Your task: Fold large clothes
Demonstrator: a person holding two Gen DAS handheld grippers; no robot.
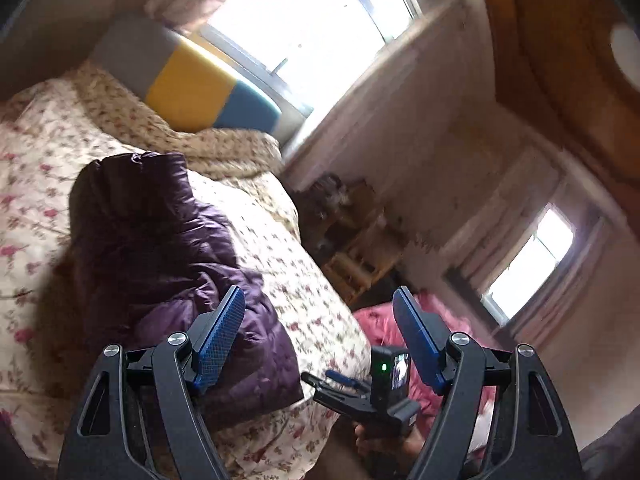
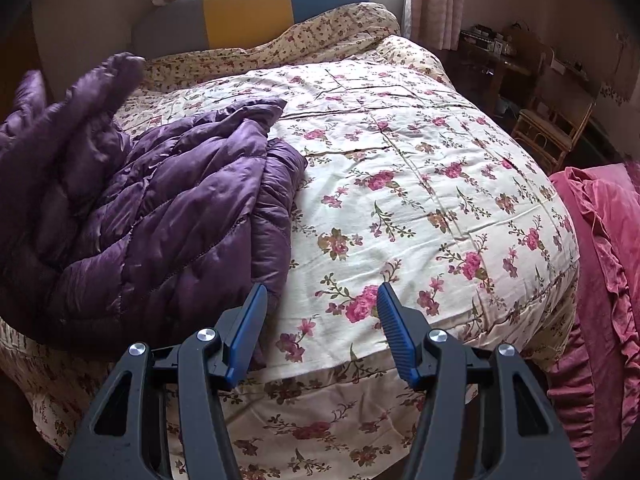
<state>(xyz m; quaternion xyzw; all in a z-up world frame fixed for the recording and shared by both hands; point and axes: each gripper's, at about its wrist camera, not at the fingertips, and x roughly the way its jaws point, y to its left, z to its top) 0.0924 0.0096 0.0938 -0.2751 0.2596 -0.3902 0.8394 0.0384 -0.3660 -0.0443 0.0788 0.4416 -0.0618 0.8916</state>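
A purple quilted down jacket [image 2: 152, 200] lies crumpled on the left part of a bed with a floral cover [image 2: 420, 184]. It also shows in the left wrist view [image 1: 168, 248]. My right gripper [image 2: 322, 296] is open and empty, just above the bed's near edge, its left finger beside the jacket's hem. My left gripper [image 1: 318, 300] is open and empty, tilted, held above the jacket's lower right edge. The right gripper [image 1: 340, 384] appears in the left wrist view, low and to the right of the jacket.
A grey, yellow and teal headboard [image 2: 256, 12] stands at the bed's far end under a window. A pink cloth [image 2: 608, 240] hangs at the bed's right side. A wooden chair [image 2: 556, 128] and cluttered shelves [image 2: 500, 48] stand at the right.
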